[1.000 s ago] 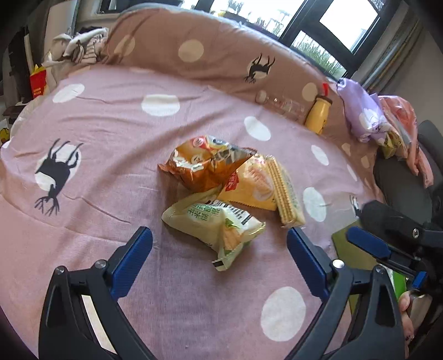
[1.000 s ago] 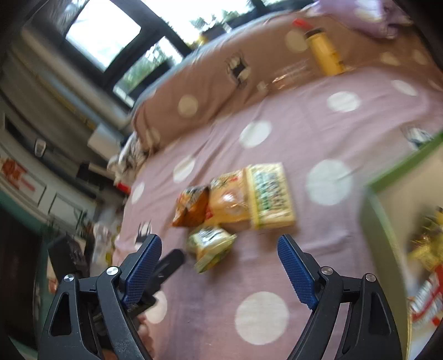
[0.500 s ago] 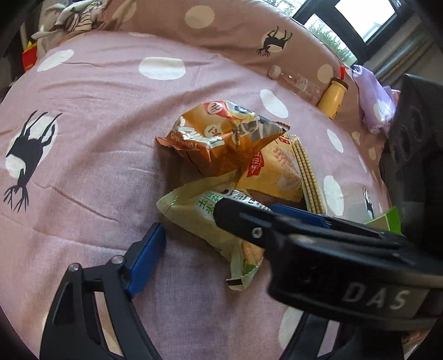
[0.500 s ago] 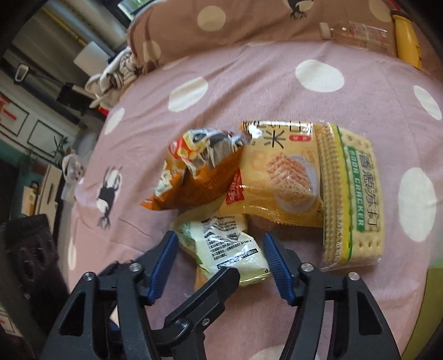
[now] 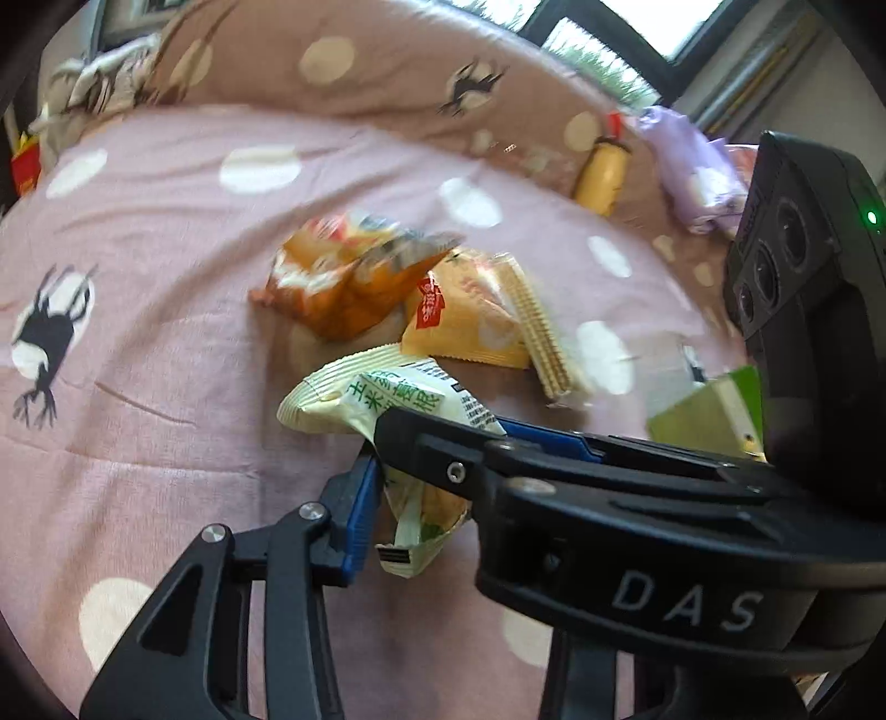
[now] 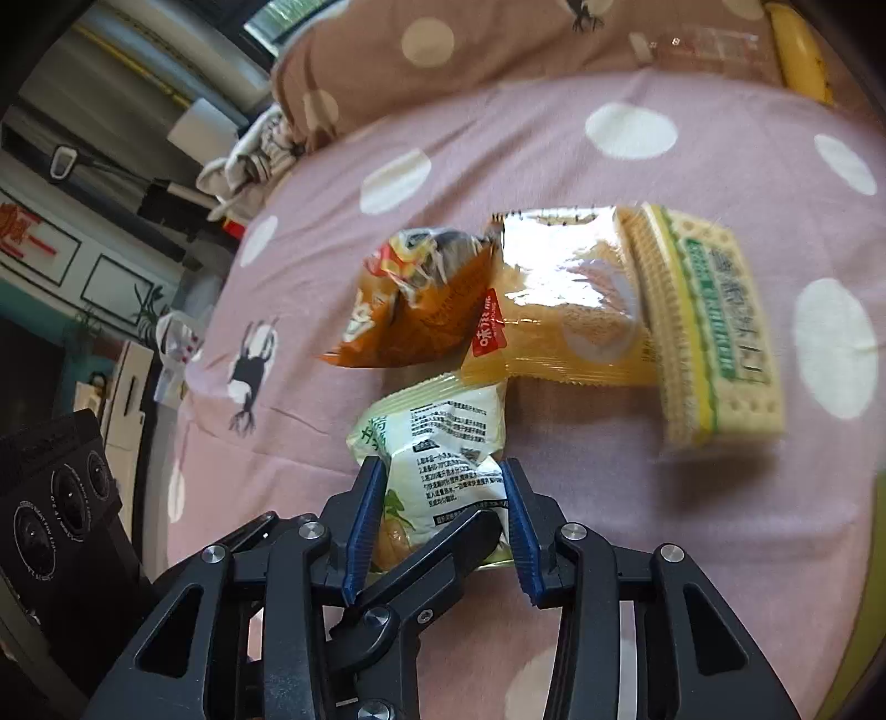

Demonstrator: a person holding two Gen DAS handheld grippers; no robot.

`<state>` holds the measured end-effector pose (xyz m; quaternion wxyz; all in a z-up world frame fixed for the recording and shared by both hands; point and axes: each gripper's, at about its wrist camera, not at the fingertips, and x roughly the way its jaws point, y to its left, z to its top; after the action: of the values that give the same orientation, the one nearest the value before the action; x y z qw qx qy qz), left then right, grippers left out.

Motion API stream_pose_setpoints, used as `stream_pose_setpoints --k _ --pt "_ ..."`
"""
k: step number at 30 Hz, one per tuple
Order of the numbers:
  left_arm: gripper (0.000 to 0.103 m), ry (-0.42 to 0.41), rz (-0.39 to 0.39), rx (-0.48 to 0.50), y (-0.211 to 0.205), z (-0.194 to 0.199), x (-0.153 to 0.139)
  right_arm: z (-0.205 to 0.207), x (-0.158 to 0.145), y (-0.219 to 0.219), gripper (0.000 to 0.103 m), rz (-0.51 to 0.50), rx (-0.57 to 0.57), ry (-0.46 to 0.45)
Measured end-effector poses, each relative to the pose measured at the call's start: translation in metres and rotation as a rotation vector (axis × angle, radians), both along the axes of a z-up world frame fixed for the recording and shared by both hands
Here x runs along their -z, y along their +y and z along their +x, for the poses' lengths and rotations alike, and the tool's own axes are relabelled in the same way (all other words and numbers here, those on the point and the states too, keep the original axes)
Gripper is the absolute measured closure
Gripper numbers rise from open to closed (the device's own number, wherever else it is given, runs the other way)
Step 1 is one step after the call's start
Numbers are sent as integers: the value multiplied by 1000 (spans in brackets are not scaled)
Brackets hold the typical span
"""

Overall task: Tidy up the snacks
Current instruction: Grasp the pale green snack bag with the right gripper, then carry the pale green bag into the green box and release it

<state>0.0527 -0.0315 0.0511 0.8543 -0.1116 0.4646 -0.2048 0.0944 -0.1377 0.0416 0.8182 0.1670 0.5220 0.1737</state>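
Note:
A pale green-and-white snack bag [image 6: 437, 471] lies nearest me on the pink dotted bedspread [image 6: 609, 498]. My right gripper [image 6: 440, 520] is shut on it, blue pads pressing both sides. My left gripper [image 5: 426, 487] also closes around the same bag [image 5: 387, 404]; its left pad touches the bag, and its right finger is hidden behind the right gripper's black body. Behind lie an orange chip bag [image 6: 421, 304], a yellow cracker bag [image 6: 565, 310] and a soda cracker pack [image 6: 709, 327].
A green-edged box [image 5: 714, 410] stands at the right. A yellow bottle [image 5: 601, 171] and a clear bottle [image 6: 698, 41] lie against the brown dotted pillow [image 5: 387, 61]. A lilac bag [image 5: 698, 171] sits far right, clothes [image 6: 249, 160] far left.
Both grippers moved in from open and apart onto the green-and-white bag. The right gripper closed on it, and the left jaws narrowed around it. The bag now sits raised and crumpled.

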Motion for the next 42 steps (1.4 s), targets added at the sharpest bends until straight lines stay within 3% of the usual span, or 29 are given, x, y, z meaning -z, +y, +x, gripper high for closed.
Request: stream_pose_setpoints --k 8,14,26,42 --pt "64 -135 -40 68 -15 -37 -42 -48 -50 -15 58 -33 73 -139" --pt "64 -193 -61 166 -35 -54 -58 -80 -70 -32 58 -60 166 -203" --pt "64 -265 -27 261 -77 -73 -64 -115 -73 -68 58 -33 260 -280" --pt "66 -329 -15 437 -162 -80 -78 -153 -84 -152 58 -26 494 -347"
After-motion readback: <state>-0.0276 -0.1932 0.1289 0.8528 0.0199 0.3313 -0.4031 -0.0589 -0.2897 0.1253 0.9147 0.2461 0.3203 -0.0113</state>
